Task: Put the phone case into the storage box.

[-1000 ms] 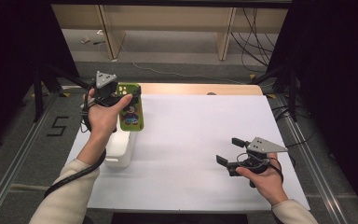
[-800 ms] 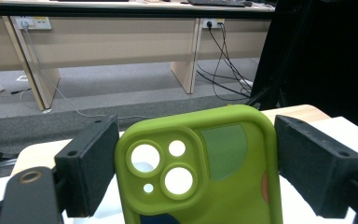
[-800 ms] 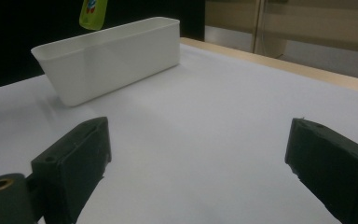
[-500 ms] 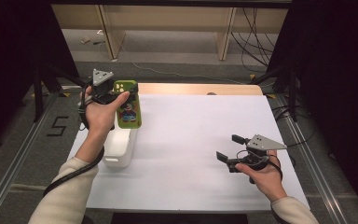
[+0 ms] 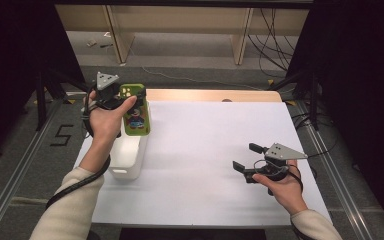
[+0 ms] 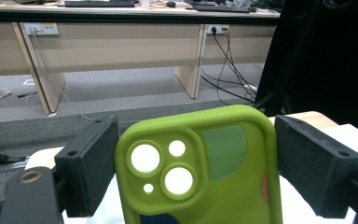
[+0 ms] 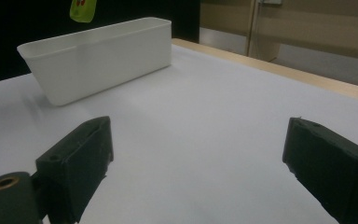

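since a second earlier the left gripper (image 5: 122,100) had carried the green silicone phone case (image 5: 135,111) further over the white plastic bin (image 5: 130,155). in the left gripper view its jaws clenched the case's sides; a weak hold could drop it outside. the right gripper (image 7: 196,168) rested released above the table (image 7: 214,116).

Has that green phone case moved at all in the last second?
Yes. The green phone case has shifted slightly up the high view, toward the table's far wooden edge, above the white bin.
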Demonstrator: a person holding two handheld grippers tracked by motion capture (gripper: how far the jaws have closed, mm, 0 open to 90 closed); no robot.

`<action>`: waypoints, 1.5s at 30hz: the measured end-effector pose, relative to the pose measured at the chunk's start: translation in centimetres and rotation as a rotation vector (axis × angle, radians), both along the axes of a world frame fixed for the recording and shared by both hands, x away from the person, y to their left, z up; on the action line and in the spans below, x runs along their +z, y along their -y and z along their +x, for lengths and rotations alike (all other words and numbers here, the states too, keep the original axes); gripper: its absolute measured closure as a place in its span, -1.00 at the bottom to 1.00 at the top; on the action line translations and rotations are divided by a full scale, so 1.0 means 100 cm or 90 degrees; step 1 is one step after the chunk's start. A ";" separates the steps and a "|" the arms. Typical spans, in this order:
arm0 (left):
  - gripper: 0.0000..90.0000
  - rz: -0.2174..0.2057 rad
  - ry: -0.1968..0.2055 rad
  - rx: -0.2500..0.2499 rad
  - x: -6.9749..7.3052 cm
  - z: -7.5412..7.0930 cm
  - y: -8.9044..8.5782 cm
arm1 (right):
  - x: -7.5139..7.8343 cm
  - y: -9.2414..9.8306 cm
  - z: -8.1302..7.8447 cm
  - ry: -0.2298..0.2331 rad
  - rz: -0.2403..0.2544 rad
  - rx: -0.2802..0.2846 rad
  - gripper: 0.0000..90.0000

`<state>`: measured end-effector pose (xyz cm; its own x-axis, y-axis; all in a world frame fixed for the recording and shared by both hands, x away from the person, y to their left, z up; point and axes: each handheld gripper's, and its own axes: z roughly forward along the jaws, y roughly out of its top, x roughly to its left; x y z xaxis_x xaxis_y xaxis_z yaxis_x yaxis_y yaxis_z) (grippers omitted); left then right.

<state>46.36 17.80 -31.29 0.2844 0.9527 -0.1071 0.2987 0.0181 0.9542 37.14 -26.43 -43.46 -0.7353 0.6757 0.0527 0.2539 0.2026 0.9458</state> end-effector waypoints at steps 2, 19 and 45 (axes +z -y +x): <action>-0.64 0.000 0.001 0.001 0.000 0.001 0.000 | 0.000 0.000 0.000 0.001 0.000 -0.001 -0.79; -0.64 -0.002 -0.001 0.008 0.001 0.005 -0.006 | -0.001 0.001 0.001 -0.002 -0.001 -0.002 -0.79; -0.64 0.010 0.000 0.007 -0.001 0.012 -0.012 | -0.001 0.001 0.001 -0.002 -0.003 -0.005 -0.79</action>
<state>47.61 19.04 -31.41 0.2737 0.9574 -0.0919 0.2985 0.0063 0.9544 37.25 -26.52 -43.53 -0.7297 0.6819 0.0510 0.2581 0.2056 0.9440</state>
